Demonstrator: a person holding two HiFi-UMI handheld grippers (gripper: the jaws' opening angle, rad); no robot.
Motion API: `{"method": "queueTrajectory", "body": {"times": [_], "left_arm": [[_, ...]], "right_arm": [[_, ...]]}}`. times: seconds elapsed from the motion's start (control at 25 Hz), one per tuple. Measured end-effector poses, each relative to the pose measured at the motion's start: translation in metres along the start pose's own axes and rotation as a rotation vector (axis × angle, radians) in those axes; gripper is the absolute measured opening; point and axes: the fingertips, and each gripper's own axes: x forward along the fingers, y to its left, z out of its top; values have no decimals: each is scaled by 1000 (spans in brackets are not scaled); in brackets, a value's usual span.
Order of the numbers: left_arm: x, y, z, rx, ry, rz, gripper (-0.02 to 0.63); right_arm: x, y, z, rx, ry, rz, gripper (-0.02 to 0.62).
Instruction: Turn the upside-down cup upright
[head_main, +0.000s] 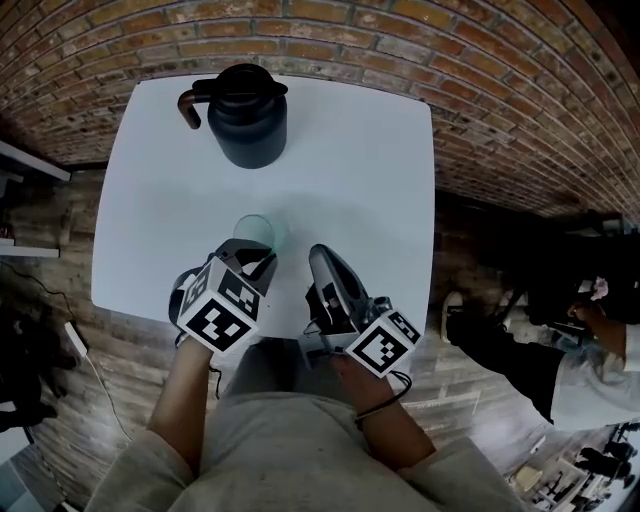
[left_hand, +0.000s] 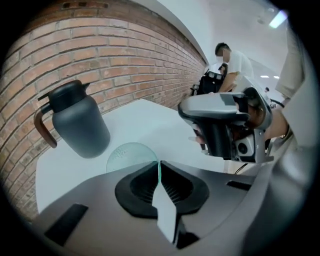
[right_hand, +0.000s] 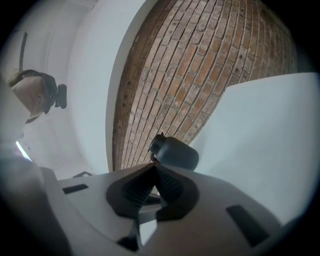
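A clear, pale-green glass cup (head_main: 256, 230) rests on the white table (head_main: 360, 170) near its front edge. My left gripper (head_main: 250, 256) points down at it from the near side and is shut on the cup's thin wall. In the left gripper view that wall shows as a green sliver between the pads, and the cup's round face (left_hand: 131, 154) lies just beyond my left gripper (left_hand: 159, 166). I cannot tell which way up the cup stands. My right gripper (head_main: 318, 256) hovers beside it to the right, shut and holding nothing, rolled and pointing level (right_hand: 154, 168).
A dark jug (head_main: 247, 115) with a brown handle stands at the table's far side, also seen as the jug (left_hand: 80, 122) and the jug (right_hand: 174, 152). A brick wall runs behind the table. A person (head_main: 590, 345) sits off to the right on the wooden floor side.
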Motion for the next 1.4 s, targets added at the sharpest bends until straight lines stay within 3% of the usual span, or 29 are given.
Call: {"method": "queueTrajectory", "body": {"times": [0.52,1.16,1.4], "left_arm": [[11,-11,-6,150,174,-96,23],[20,-18,0,311,294,-67,26],[21,-26,-1,329,302,-78,31]], "right_arm": [[-10,12,10,-54,-7,-3,8],[-30,12,29,-46,-62,-13,8],[-35,10,31,-31,-73,-8,8]]}}
